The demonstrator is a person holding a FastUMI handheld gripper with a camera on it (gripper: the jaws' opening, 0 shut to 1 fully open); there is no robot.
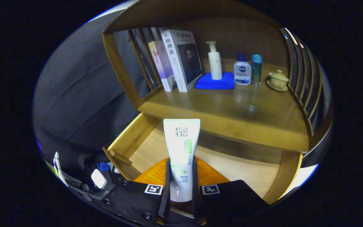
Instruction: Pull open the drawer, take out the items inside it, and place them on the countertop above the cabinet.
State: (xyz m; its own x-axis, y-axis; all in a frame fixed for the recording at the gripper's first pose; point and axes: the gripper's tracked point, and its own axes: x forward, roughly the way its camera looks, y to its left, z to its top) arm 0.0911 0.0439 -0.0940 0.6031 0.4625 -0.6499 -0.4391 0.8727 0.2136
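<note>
My gripper (181, 176) is shut on a white tube with green print (181, 148), which stands upright between the two fingers, its crimped end up. It hangs above the open wooden drawer (131, 138). An orange object (156, 175) lies in the drawer just below and behind the tube, partly hidden by my fingers. The wooden countertop (232, 110) lies beyond and above the drawer, ahead of the tube's top.
At the back of the countertop stand two books (178, 60), a white pump bottle (214, 61) on a blue cloth (216, 82), a small blue-capped bottle (242, 72), a slim blue bottle (256, 69) and a lidded cup (278, 80). Slatted wooden sides flank the counter.
</note>
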